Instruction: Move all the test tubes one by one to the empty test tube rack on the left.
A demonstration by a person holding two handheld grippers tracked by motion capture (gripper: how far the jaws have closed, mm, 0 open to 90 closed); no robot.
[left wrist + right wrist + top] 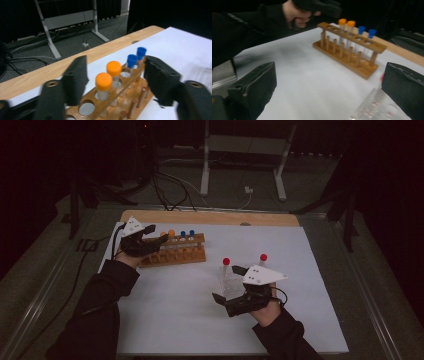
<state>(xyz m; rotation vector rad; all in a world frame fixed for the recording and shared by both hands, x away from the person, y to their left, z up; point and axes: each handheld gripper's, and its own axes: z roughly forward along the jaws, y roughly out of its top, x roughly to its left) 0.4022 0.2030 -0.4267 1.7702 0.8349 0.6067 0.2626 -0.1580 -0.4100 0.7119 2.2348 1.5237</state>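
Note:
A wooden tube rack (pixel 175 254) stands at the back left of the white mat. It holds two orange-capped tubes (pixel 103 81) and two blue-capped tubes (pixel 132 60). My left gripper (pixel 150 242) is open at the rack's left end. In the left gripper view its jaws (pixel 116 68) stand either side of the orange-capped tubes without touching them. My right gripper (pixel 227 283) is open beside a clear plastic holder (pixel 231 284) with two red-capped tubes (pixel 226 261). In the right gripper view the holder (pixel 374 107) lies blurred by the right jaw.
The white mat (pixel 190 315) covers a wooden table (pixel 210 217). Cables and a metal stand's legs (pixel 205 175) lie on the floor beyond it. In the right gripper view, the person's other hand (pixel 294 13) holds the left gripper above the rack (pixel 352 50).

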